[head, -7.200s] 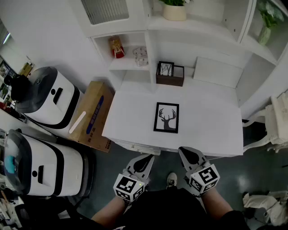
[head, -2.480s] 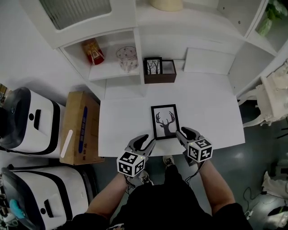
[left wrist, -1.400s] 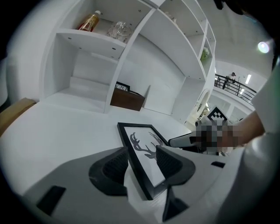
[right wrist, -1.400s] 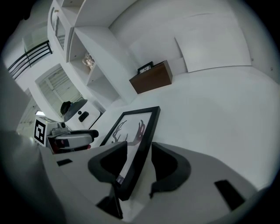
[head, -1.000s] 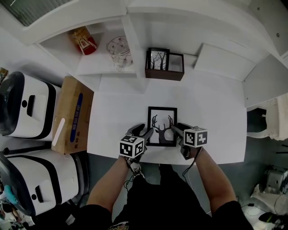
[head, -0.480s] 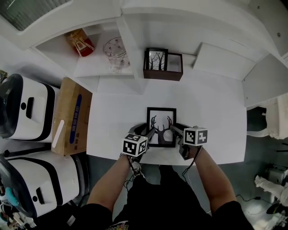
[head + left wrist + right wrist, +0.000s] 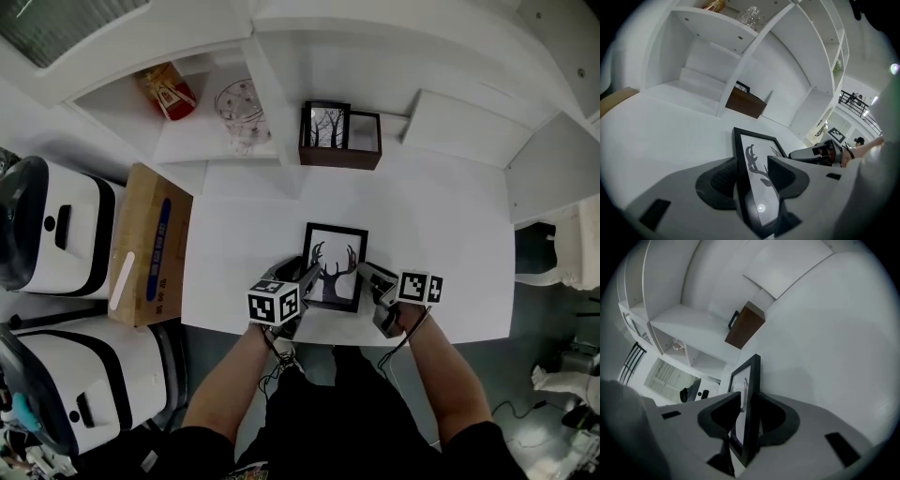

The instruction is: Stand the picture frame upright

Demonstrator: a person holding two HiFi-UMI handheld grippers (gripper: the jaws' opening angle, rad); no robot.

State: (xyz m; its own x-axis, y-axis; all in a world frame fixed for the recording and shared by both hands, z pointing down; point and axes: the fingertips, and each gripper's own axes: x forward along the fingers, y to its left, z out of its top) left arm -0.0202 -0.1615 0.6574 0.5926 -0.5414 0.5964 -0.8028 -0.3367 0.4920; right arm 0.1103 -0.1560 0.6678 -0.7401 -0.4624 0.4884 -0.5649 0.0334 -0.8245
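- Black around a deer print: picture frame (image 7: 333, 267) close to the front edge of the white desk (image 7: 441, 253), about the middle, between both grippers.
- Clamped at its left side by the left gripper (image 7: 305, 275), one pad on the face and one behind.
- Taken at its right side by the right gripper (image 7: 367, 274): jaws closing around the edge, a thin gap at one pad, so no firm hold there yet.
- Far edge apparently on the desk; near end perhaps raised a little, cannot tell for sure. Certainly not upright.
- Done, judging from this: the reach and the first grip.
- Left to do: finish the right grip, tip up to vertical, set down so that nothing falls, release.
- Well apart, at the back edge: brown box (image 7: 340, 136), probably no obstacle.
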